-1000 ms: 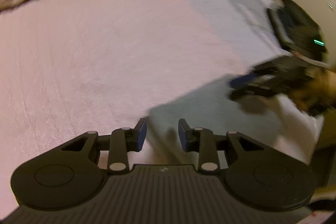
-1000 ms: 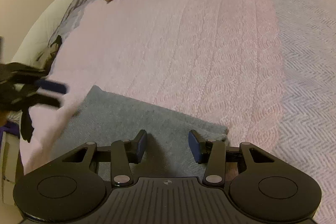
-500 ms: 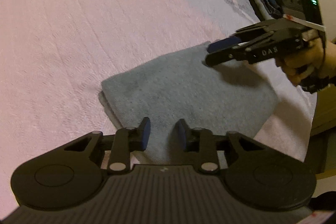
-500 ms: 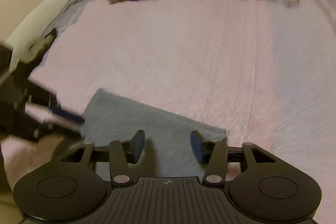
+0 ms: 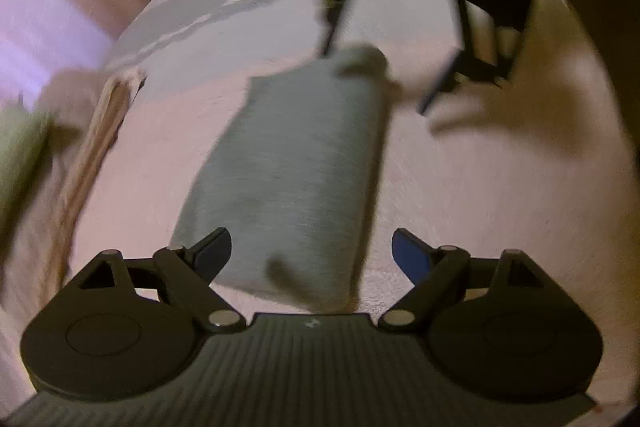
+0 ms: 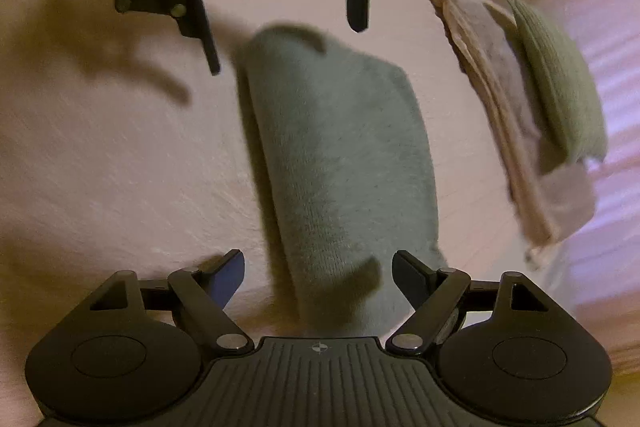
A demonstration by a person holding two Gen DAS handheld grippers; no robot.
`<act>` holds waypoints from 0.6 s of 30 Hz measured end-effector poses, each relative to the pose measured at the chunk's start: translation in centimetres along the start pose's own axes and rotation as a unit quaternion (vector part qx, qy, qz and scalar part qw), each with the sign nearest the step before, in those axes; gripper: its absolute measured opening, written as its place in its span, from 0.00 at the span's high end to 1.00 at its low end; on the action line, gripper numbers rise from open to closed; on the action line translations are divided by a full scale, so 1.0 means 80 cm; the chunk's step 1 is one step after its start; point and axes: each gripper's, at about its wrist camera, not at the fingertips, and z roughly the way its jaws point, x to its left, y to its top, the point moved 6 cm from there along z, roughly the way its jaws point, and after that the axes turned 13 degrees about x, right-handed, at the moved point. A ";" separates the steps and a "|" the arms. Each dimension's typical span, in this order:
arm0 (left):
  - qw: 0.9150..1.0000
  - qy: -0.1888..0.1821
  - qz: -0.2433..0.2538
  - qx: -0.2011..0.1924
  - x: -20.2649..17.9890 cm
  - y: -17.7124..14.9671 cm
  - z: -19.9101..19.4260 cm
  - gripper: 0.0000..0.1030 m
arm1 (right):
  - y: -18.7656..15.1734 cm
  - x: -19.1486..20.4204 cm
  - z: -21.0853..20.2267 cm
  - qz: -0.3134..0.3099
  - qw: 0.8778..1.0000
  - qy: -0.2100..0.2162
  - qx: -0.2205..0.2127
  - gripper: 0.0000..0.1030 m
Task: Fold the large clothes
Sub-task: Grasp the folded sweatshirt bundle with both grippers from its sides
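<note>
Garment: a grey-blue folded knit piece (image 5: 292, 171), looked like a sweater, lay as a long narrow bundle on the pink bedspread (image 5: 500, 195), running from bottom centre of the frame up toward the middle in both wrist views.
Left gripper: the left gripper (image 5: 312, 251) sat at the near end of the bundle, jaws spread wide and having just been opening. That end lay between the fingers, but the pads weren't pressing it, so nothing was held.
Right gripper: same deal at the other end. The right gripper (image 6: 318, 273) had its jaws wide apart, also just opened, with the bundle's end between them and no grip on it.
Facing each other: in the left view the right gripper showed at the top right of the frame, fingers pointing down on either side of the far end. It was pretty smeared there, so I couldn't tell if a finger touched the cloth.
Stack: folded beige and grey pieces (image 6: 516, 115) with a green knit (image 6: 560, 79) on top sat at the right of the right wrist frame, just beside the bundle.
</note>
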 end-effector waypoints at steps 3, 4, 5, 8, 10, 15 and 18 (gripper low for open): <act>0.998 0.050 0.046 0.018 -0.023 0.000 0.037 0.18 | 0.002 0.009 0.033 -0.023 0.999 -0.029 0.008 0.25; 0.996 0.058 0.057 0.024 -0.022 -0.001 0.050 0.18 | 0.001 0.010 0.039 -0.030 0.999 -0.035 0.004 0.25; 0.995 0.071 0.071 0.028 -0.024 -0.003 0.061 0.18 | 0.000 0.011 0.044 -0.038 0.999 -0.040 -0.002 0.25; 0.990 0.103 0.093 0.029 -0.022 -0.009 0.079 0.18 | -0.010 0.003 0.055 -0.038 0.999 -0.036 -0.013 0.27; 0.987 0.114 0.102 0.043 -0.011 -0.013 0.088 0.20 | -0.013 -0.008 0.051 -0.021 0.999 -0.026 -0.007 0.57; 0.992 0.057 0.092 0.063 0.019 -0.016 0.082 0.42 | -0.002 -0.053 0.018 0.024 0.999 0.033 0.007 0.70; 0.994 0.019 0.078 0.070 0.046 -0.010 0.056 0.49 | 0.010 -0.097 -0.013 0.041 0.996 0.072 0.011 0.71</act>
